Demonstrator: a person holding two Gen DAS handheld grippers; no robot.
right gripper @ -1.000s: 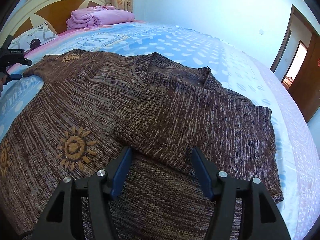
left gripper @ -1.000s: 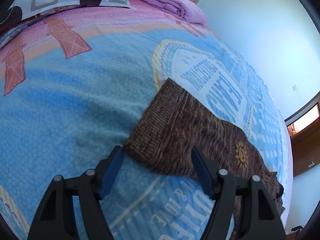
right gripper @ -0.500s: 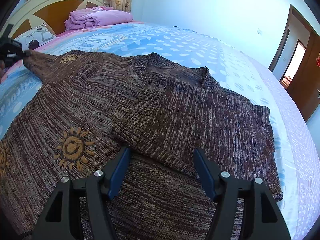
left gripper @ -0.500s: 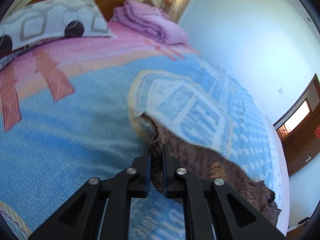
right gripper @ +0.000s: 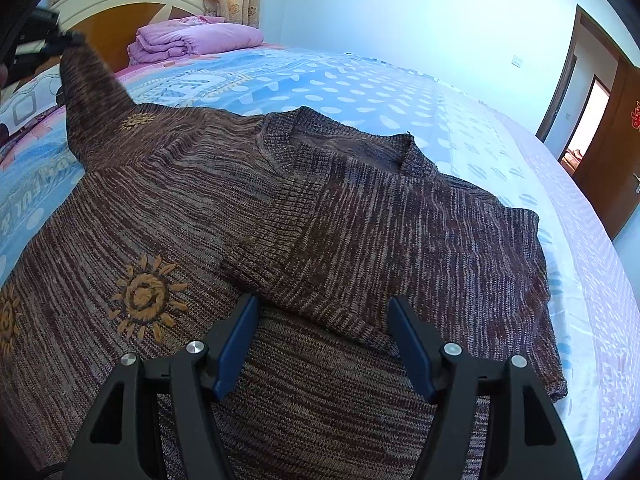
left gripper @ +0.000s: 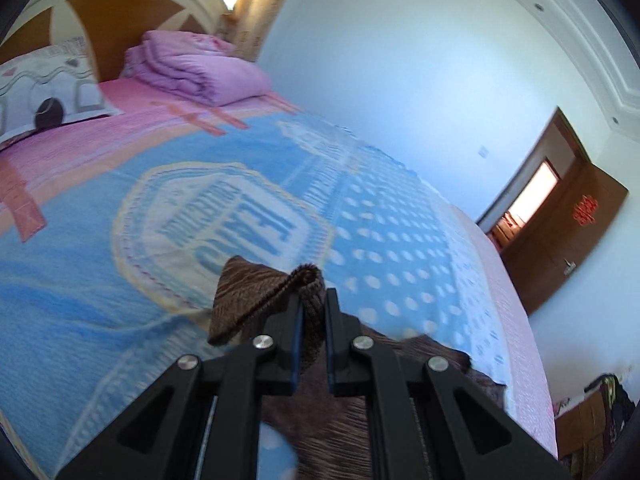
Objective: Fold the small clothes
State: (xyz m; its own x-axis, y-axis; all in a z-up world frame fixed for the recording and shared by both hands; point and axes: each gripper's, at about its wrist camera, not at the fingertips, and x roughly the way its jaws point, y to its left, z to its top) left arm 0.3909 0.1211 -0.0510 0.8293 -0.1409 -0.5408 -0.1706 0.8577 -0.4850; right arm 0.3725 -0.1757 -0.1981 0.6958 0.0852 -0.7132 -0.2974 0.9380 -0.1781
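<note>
Sweater (right gripper: 320,216), brown and marled, lay spread across the blue patterned bed cover (right gripper: 360,80), neck toward the far wall, taking up most of what I saw from the right wrist camera. At the far left of that view my left gripper (right gripper: 60,38) had the cuff of one sleeve (right gripper: 92,92) pinched and lifted clear of the bed, so the sleeve rose in a steep ridge from the shoulder. From the left wrist camera I saw the same grip close up: the left gripper (left gripper: 312,320) was closed almost fully on the ribbed cuff (left gripper: 308,280), with the knit bunched between the blue pads (left gripper: 295,344) and a flap of it hanging off to the left. The picture was blurred.

Moving right across the body of the sweater, an orange sun motif (right gripper: 146,300) sat on the chest, with another smaller one (right gripper: 138,120) near the raised sleeve. The other sleeve (right gripper: 320,248) lay folded over the chest, its ribbed cuff just ahead of my right gripper (right gripper: 324,328). That gripper stood wide open above the knit, its fingers on either side of the folded sleeve's edge and nothing caught between them.

Behind it all I saw a folded pink quilt (right gripper: 192,40) against the headboard (right gripper: 120,4), a patterned pillow (left gripper: 44,96) at the left, and a brown door (right gripper: 608,100) at the far right.
</note>
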